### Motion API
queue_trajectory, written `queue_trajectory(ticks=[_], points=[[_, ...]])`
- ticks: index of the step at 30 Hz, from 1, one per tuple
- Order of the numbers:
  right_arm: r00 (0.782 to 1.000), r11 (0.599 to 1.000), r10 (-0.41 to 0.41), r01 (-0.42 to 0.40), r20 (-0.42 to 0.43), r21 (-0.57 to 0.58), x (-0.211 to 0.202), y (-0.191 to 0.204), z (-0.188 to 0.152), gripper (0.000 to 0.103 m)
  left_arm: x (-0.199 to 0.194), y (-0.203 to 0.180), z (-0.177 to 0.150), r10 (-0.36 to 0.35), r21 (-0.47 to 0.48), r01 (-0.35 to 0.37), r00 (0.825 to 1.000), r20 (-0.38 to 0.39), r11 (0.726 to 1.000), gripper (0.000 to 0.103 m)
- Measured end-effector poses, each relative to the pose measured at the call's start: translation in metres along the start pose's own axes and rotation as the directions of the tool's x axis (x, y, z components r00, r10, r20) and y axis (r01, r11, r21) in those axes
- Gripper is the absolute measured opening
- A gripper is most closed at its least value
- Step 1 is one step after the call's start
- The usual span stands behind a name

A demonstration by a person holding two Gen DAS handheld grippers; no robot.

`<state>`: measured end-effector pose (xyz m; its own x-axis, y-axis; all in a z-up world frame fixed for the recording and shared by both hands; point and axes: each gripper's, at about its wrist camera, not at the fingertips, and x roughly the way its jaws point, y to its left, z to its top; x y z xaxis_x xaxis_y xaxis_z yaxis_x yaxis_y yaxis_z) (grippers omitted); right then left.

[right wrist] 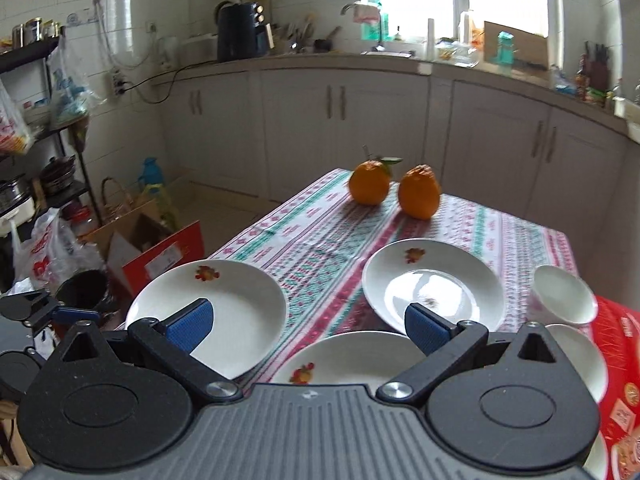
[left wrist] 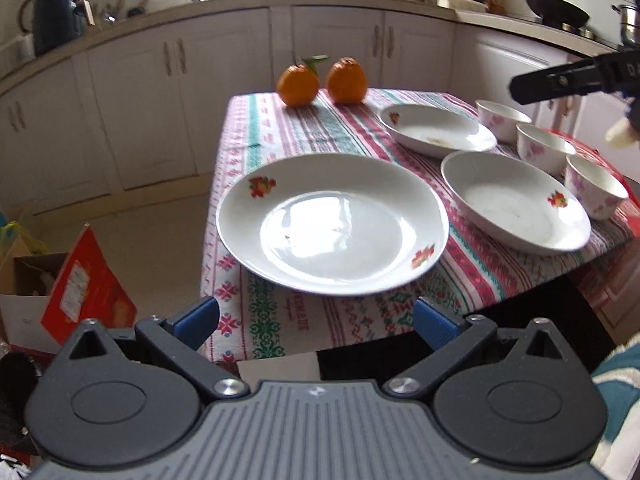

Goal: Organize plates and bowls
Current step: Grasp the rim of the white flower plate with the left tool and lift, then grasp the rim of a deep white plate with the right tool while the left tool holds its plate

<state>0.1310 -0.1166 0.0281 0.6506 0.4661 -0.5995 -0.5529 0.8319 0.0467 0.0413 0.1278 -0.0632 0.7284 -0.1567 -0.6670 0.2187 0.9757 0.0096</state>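
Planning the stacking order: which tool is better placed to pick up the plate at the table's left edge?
Left. The left tool is open, directly facing that plate; the right tool hangs over another plate.

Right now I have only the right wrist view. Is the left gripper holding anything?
Observer: No. The left gripper is open and empty. The nearest plate lies just ahead of its fingers, untouched.
Operator: My view cuts off the bowls. How many are there?
Observer: Three in a row, to the right of the plates: the far bowl, the middle bowl and the near bowl. All are white with pink hearts.
Operator: Where is the right gripper relative to them?
Observer: The right gripper is open. In the left wrist view it shows above the row of bowls, touching none.
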Motion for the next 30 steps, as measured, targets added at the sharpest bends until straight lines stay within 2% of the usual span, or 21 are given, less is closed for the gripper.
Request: queue_trajectory(ticks=[4,9,15,21,25,30], points=[[0.995,0.997,0.078,-0.077,-0.06,0.011,0.028,-0.001,0.005,0.103,0.013,0.007,0.002,-0.034,0.052,0.035,0.999,-0.032,0.998,0.102],[0.976,0.987,0.163,-0.162,-0.142,0.019,0.065,-0.003,0.013,0.103,0.027,0.015,0.005,-0.081,0.102,0.087,0.995,-0.063,0.991,0.102],[0.961,0.984,0.176,-0.181,-0.213,-0.002,0.103,0.001,0.023,0.103,0.042,0.027,0.01,-0.112,0.097,0.121,0.989,-0.091,0.988,0.102],[0.941,0.975,0.211,-0.223,-0.264,-0.018,0.128,0.004,0.029,0.103,0.045,0.031,0.011,-0.135,0.097,0.143,0.987,-0.084,0.985,0.103],[0.933,0.971,0.229,-0.24,-0.279,-0.004,0.141,0.003,0.031,0.103,0.045,0.033,0.011,-0.145,0.109,0.153,0.986,-0.078,0.982,0.103],[0.927,0.969,0.24,-0.249,-0.288,0.008,0.151,0.002,0.033,0.103,0.05,0.034,0.019,-0.148,0.118,0.162,0.982,-0.12,0.98,0.103]])
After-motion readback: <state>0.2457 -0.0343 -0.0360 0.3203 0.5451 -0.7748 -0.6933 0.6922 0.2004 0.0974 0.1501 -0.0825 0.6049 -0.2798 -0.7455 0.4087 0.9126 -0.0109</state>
